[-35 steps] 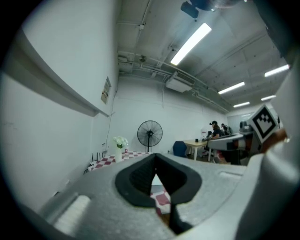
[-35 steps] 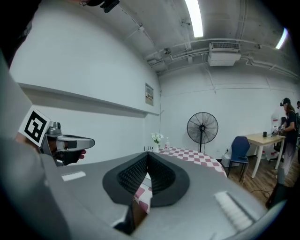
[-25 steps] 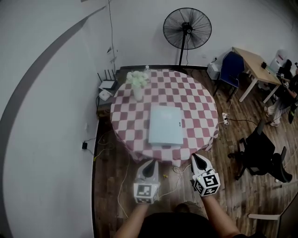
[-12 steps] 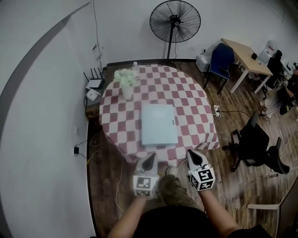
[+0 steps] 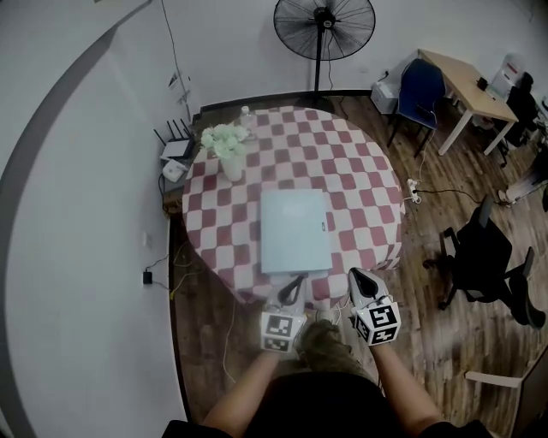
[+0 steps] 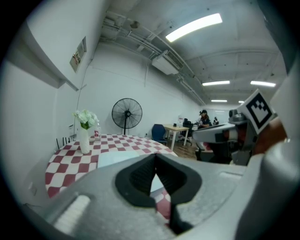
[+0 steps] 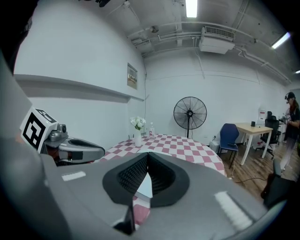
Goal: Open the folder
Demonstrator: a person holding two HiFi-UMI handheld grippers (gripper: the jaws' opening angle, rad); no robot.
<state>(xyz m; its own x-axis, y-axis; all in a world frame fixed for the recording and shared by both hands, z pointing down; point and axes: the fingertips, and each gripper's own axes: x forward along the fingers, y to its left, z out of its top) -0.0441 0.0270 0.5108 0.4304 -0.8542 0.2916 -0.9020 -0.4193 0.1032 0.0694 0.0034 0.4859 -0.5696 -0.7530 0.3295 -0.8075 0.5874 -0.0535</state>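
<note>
The folder [image 5: 294,231] lies flat and closed on the round table [image 5: 364,171], which is covered with a red-and-white checked cloth. The folder's short edge is close to the table edge nearest the person. The left gripper [image 5: 297,281] has its jaws pressed together with nothing between them. Its tip sits at the table's near edge, just beside the folder's near edge; contact cannot be confirmed. The right gripper [image 5: 355,274] also has its jaws together and empty. It hangs beside the left one, just off the table's edge and apart from the folder. A vase of white flowers [image 5: 227,150] stands on the far left part of the table, well apart from the folder. A standing fan [image 5: 324,26] is behind the table by the wall. A black office chair [image 5: 479,265] stands on the wooden floor to the right.
</note>
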